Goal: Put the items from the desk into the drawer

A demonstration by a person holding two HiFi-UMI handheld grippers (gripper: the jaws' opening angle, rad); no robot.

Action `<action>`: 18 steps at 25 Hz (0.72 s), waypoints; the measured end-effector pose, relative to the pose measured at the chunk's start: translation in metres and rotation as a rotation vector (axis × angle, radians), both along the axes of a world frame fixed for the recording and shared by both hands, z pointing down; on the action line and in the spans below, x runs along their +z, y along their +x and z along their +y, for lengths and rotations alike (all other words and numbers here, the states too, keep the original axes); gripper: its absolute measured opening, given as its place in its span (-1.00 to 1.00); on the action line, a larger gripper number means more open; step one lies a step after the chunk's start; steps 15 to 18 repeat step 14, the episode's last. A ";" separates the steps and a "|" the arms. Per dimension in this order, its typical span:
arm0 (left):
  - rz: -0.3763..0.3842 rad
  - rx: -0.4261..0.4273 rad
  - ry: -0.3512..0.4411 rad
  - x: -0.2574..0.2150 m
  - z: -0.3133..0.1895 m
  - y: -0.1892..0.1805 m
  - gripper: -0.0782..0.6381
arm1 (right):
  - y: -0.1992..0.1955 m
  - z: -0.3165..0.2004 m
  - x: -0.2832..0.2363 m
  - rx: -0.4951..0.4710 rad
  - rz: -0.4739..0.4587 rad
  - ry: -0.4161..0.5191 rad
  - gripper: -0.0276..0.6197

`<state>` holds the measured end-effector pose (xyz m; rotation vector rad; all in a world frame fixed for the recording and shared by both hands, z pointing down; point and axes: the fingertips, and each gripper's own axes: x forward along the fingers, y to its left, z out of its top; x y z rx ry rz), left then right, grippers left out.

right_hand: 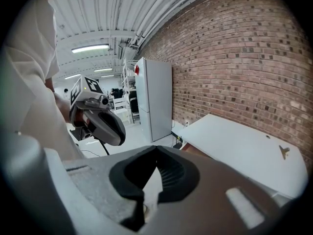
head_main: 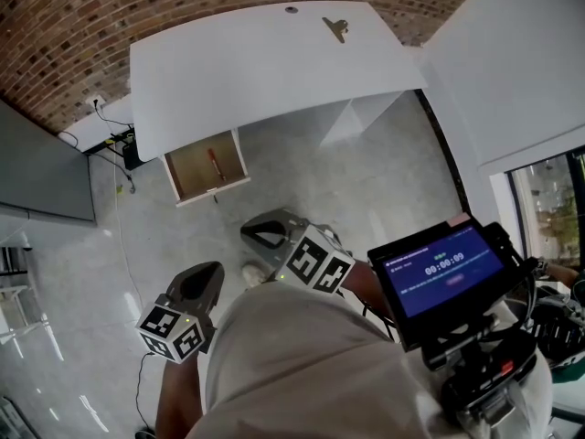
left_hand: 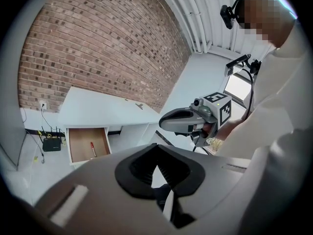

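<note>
One pen (head_main: 212, 163) in open drawer (head_main: 190, 174) | item (head_main: 335, 29) on desk (head_main: 256, 62) | brick wall (head_main: 91, 26) behind

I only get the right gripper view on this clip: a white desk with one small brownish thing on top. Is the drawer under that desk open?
Observer: Yes. The drawer stands pulled out from under the desk, toward the left of the head view.
Operator: Is anything in it?
Observer: One red pen lies on the drawer's floor.
Operator: And the left gripper's jaws? I only see its outside.
Observer: The left gripper has its jaws together with nothing between them, and it is well away from the desk.
</note>
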<state>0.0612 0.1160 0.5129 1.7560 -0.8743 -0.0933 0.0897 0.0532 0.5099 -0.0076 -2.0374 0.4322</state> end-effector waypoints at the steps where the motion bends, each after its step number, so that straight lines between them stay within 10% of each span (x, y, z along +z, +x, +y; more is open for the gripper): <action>1: 0.000 0.001 -0.002 0.000 0.001 0.000 -0.76 | 0.000 0.000 0.000 -0.001 0.000 -0.001 -0.91; 18: 0.002 -0.006 -0.005 0.002 0.001 0.002 -0.76 | 0.003 0.003 0.002 -0.009 0.006 -0.008 -0.91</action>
